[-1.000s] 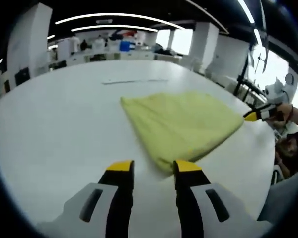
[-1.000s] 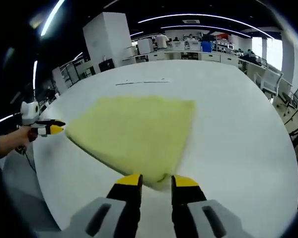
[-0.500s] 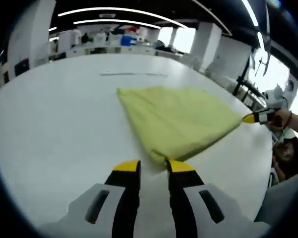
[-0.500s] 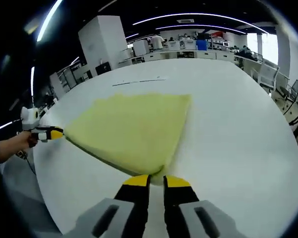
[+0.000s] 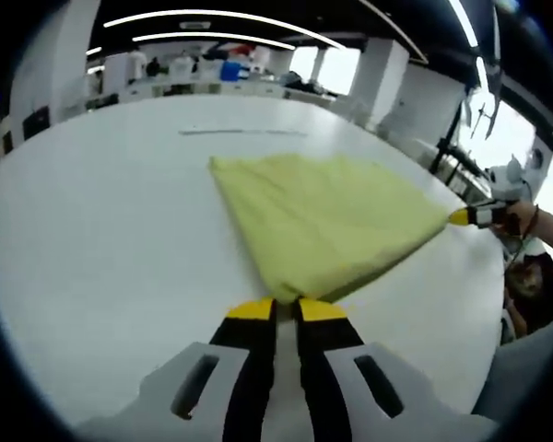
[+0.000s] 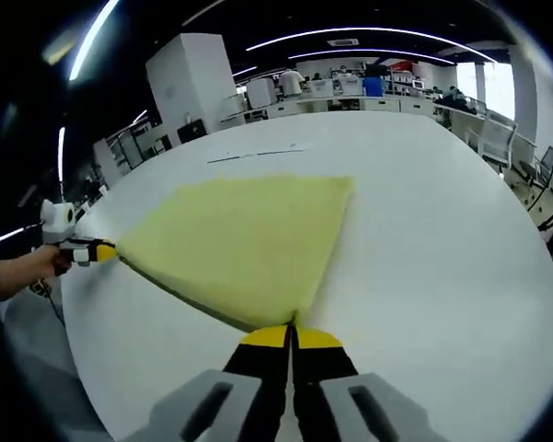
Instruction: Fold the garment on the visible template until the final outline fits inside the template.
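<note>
Fingers first: left gripper has its yellow tips pinched on the near corner of the cloth; only a thin gap shows between the jaws, with the corner running into it. Right gripper has its jaws pressed together, clamped on another corner of the same cloth.

Table: big, white, round-edged; it carries the cloth, which lies flat on the half nearest the person.

Cloth: yellow, folded, lying as a rough four-sided patch, both near corners gripped. In the left gripper view its far right corner meets the yellow tip of the right gripper, held by a hand at the table edge. In the right gripper view its left corner meets the tip of the left gripper, also in a hand.

Line: thin dark mark on the table beyond the cloth, well apart from it. Same line in the right gripper view.

Background: open office, ceiling light strips, white pillars, desks; too blurred for detail.
</note>
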Available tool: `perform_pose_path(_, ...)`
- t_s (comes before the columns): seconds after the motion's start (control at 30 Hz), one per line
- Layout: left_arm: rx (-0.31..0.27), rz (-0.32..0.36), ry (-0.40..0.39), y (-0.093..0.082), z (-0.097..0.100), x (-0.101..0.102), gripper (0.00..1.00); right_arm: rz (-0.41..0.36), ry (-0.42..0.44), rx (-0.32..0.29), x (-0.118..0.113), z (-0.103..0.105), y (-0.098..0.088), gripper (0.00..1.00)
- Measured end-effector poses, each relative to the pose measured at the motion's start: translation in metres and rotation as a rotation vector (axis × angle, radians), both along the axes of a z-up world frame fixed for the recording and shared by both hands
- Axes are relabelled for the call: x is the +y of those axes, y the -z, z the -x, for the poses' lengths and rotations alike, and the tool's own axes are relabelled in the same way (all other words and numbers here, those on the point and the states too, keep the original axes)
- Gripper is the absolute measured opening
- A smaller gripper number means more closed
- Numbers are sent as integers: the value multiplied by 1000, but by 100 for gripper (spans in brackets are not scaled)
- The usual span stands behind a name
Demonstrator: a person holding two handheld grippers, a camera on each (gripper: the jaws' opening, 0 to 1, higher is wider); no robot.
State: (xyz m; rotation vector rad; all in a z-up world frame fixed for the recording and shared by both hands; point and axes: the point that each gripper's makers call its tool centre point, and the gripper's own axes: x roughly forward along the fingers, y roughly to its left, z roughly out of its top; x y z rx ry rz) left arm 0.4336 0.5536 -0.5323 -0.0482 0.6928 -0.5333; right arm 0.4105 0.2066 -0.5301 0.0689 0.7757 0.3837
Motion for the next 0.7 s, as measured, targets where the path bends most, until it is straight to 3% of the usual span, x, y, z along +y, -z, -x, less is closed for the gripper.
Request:
perform_pose_path(0.2, -18, -68, 39, -2, 0, 4, 0, 78, -10, -31, -12, -2, -7, 0)
perform_pose_path(0.43, -90, -185, 159, -14, 1, 7, 0, 85, -25, -39, -14, -1, -15, 0)
perform_pose_path(0.7, -84, -220, 191, -9, 9, 6, 0, 114, -50, -16, -13, 9, -8, 0)
